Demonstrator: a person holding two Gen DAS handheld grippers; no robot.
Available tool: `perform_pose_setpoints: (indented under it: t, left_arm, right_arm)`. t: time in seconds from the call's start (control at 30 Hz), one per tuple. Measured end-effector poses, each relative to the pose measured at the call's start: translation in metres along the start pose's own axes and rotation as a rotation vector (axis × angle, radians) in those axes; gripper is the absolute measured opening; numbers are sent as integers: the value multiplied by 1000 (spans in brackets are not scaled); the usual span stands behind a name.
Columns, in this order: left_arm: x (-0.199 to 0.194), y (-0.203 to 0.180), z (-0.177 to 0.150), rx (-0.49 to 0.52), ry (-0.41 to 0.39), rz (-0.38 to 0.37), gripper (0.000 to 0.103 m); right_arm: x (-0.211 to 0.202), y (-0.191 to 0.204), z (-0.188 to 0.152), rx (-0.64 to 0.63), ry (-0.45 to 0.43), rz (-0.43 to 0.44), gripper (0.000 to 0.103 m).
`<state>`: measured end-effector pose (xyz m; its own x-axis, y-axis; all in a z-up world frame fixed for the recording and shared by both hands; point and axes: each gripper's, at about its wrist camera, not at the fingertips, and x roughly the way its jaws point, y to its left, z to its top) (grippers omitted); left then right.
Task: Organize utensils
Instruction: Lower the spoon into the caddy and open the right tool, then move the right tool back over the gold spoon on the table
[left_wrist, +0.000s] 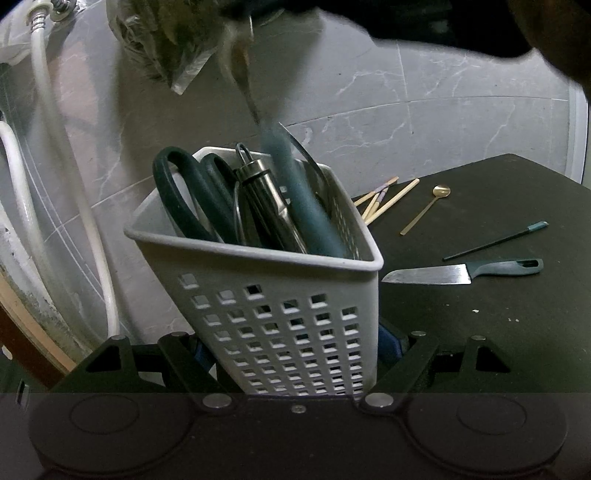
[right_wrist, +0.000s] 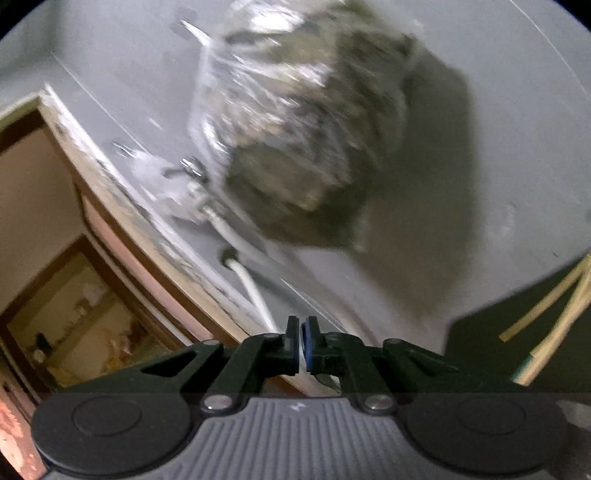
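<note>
My left claw (left_wrist: 295, 354) is clamped on the white perforated utensil basket (left_wrist: 266, 295), one finger on each side of its lower walls, and the basket leans tilted toward the wall. Inside it I can see dark green scissors (left_wrist: 184, 192) at the left, a steel-handled tool with a wire loop (left_wrist: 258, 192) in the middle, and a blurred teal handle (left_wrist: 306, 206) beside a thin metal blade edge at the right.

On the black bench (left_wrist: 498, 325), past the basket's right side, a teal-handled knife (left_wrist: 461, 273) lies flat with its tip pointing at the basket. Behind it lies a thin dark stick with a teal end (left_wrist: 495, 242), then a gold spoon (left_wrist: 424, 210), and nearest the bench's far edge a small bunch of wooden chopsticks (left_wrist: 384, 199). All four lie apart from each other.

My right claw (right_wrist: 303, 347) has its fingers together; the blue pads look almost touching, and I cannot tell whether anything thin sits between them. It points up at the grey wall, where a blurred plastic bag of something dark (right_wrist: 303, 122) hangs above white hoses (right_wrist: 251, 284). The wooden chopsticks (right_wrist: 546, 306) show at the bench's corner on the right
</note>
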<state>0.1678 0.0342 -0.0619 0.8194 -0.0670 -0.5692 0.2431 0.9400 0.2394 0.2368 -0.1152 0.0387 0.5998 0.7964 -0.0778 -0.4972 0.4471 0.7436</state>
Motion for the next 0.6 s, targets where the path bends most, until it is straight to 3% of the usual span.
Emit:
perform_pose_setpoints:
  t: [0.03,0.1,0.13,0.17,0.23,0.4,0.6]
  left_arm:
    - [0,0,0,-1,-1,0,83]
    - [0,0,-1,-3,-2,1,83]
    - [-1,0,-1,-3,-3,3,83]
    - [-1,0,-1,-5,-4,3,83]
    - [-1,0,-1,-6,-4,5,83]
    - [-1,0,-2,-14,-5,12,83]
    - [-2,-1,-1,-38,1,31,83]
  right_arm:
    - [1,-3,-2,-1,22,-21,9]
    - [1,-6,-5,-17,58,-58,28]
    - [0,-6,-6,-27,66,-72,49]
    - [-2,-6,-7,-41,67,-80,59]
    - [-9,-6,-7,-67,64,-85,62]
    - [-33,-12,1,-134,27,-146,87]
    - [-67,-41,16,-202,-13,-331,102]
